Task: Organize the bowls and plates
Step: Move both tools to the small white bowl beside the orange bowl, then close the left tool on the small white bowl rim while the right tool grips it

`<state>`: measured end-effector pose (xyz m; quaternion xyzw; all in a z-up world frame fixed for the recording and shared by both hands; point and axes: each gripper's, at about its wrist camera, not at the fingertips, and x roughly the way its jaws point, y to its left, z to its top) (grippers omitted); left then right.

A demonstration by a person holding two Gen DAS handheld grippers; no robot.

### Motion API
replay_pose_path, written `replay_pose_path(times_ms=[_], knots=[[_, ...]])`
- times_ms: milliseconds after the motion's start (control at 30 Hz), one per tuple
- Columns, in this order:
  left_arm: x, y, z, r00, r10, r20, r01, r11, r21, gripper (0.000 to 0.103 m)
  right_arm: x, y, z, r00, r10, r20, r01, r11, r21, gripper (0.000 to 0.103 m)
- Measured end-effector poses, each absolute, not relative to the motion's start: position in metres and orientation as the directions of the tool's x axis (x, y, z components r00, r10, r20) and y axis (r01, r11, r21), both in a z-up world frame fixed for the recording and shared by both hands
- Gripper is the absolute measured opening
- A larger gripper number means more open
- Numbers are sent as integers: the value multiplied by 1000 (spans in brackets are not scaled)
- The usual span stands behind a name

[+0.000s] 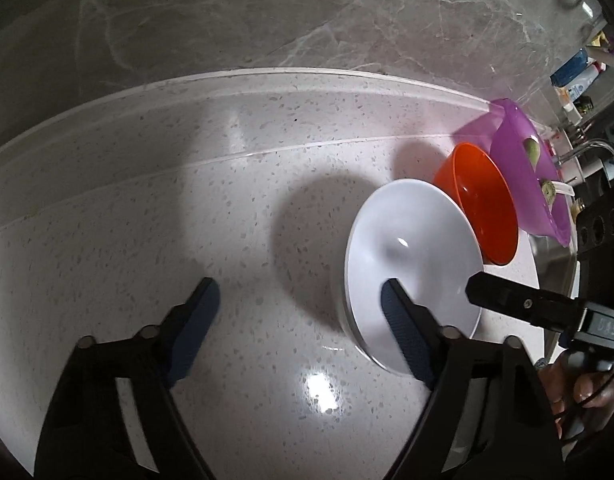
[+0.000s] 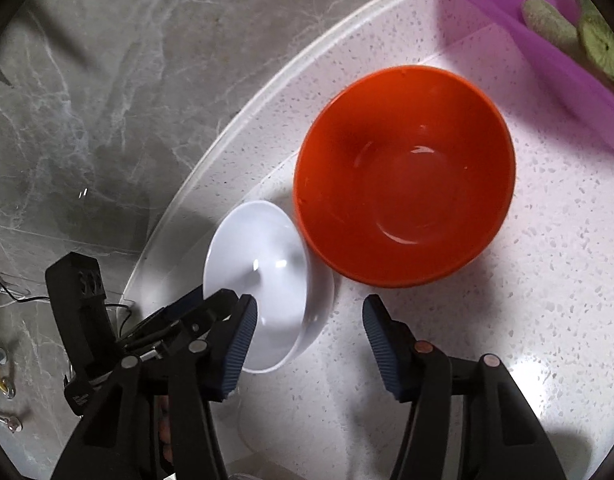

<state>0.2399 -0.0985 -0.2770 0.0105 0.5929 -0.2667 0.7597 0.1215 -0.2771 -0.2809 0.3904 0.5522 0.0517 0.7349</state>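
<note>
Sitting on the speckled white desk (image 1: 187, 208) is a white bowl (image 1: 411, 264), and it is tipped a little to one side. Right beside it stands an orange bowl (image 2: 403, 176), upright and with nothing in it. The two bowls look as if they touch at the rims, but that is hard to tell for sure. Past the orange bowl there is a purple tub (image 1: 527, 168) with some green fruit (image 2: 603, 46) inside.

The left gripper (image 1: 299, 308) points down at the desk with its two fingers spread apart. One finger (image 1: 403, 332) is over the inside of the white bowl, close to its near rim. The other finger is out over the bare desk, well away from the bowl. Nothing is squeezed between them.

The right gripper (image 2: 307, 340) also has its fingers spread. One finger (image 2: 239, 344) is over the inside of the white bowl, and the other (image 2: 381, 340) is outside it, above the desk. The side of the white bowl lies between these two fingers, but they do not press on it.

In the left wrist view, the tip of the right gripper reaches in over the far side of the white bowl. A hand (image 1: 579, 388) shows at the edge there. A grey stone wall (image 1: 267, 12) stands behind the desk.
</note>
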Motion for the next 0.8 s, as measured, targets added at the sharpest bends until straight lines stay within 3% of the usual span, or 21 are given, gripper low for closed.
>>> replay_pose_path(times_ms=[67,200,300,367,500,633,700,800], knots=[[244,-104,-279,152,-387,-910,419,859,-295,57,125,-277,-285,385,505,-772,360,688,630,59],[246,-106,-280,153,-379,-912,422,860,-287,55,131,-273,-292,380,500,-778,367,690,624,59],[248,-108,-283,139,-397,-907,420,853,-309,44,133,-268,-294,369,497,-786,360,703,613,59],[247,-111,-284,131,-400,-907,420,851,-315,37,133,-266,-294,356,499,-790,356,709,608,48],[246,-116,-286,115,-410,-905,426,843,-328,28,134,-263,-300,341,519,-783,367,694,620,40],[243,-121,-288,98,-422,-901,432,834,-344,16,136,-260,-301,337,533,-776,357,691,629,22],[241,-125,-288,93,-421,-902,439,831,-343,10,137,-259,-300,337,533,-776,351,694,629,22],[239,-126,-290,91,-412,-907,438,834,-335,9,137,-257,-300,332,534,-777,352,695,628,20]])
